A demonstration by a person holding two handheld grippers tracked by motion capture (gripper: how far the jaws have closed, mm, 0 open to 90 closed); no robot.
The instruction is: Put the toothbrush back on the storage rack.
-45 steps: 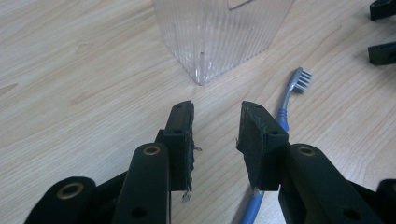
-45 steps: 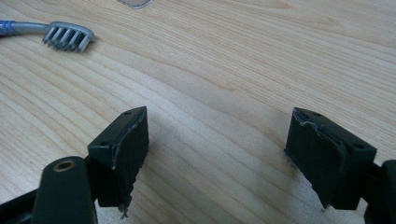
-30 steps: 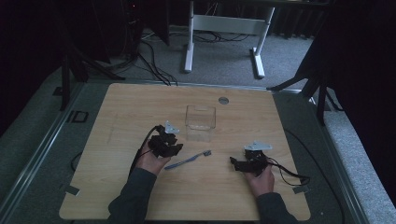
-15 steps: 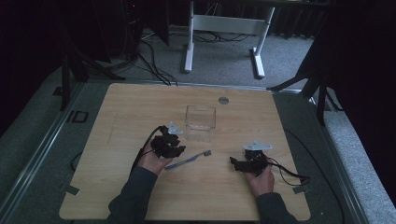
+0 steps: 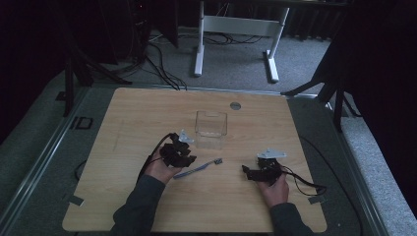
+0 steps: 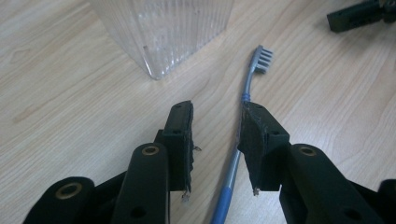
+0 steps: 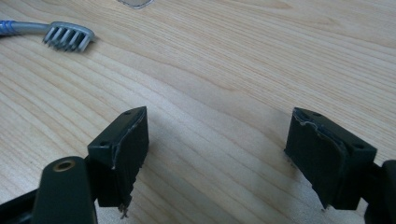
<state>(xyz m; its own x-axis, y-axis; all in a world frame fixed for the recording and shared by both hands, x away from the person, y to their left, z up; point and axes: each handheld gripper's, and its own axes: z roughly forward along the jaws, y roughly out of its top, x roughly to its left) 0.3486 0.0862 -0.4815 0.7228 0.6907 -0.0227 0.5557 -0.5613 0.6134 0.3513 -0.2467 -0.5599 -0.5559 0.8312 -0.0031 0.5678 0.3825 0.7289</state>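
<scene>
Straddling the toothbrush (image 6: 246,88), the left gripper (image 6: 215,123) stands half open, handle between its pads but ungripped, long axis running ahead toward the bristles. The right gripper (image 7: 217,154) gapes empty on the counter (image 5: 147,113), farther off.

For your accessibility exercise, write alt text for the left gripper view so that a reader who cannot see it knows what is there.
The left gripper, its two black jaws apart, sits low over a blue-grey toothbrush lying on a light wooden table; the handle runs between the jaws close to the right one, bristle head pointing away. A clear ribbed container stands beyond, and part of another black gripper shows at the top right.
</scene>
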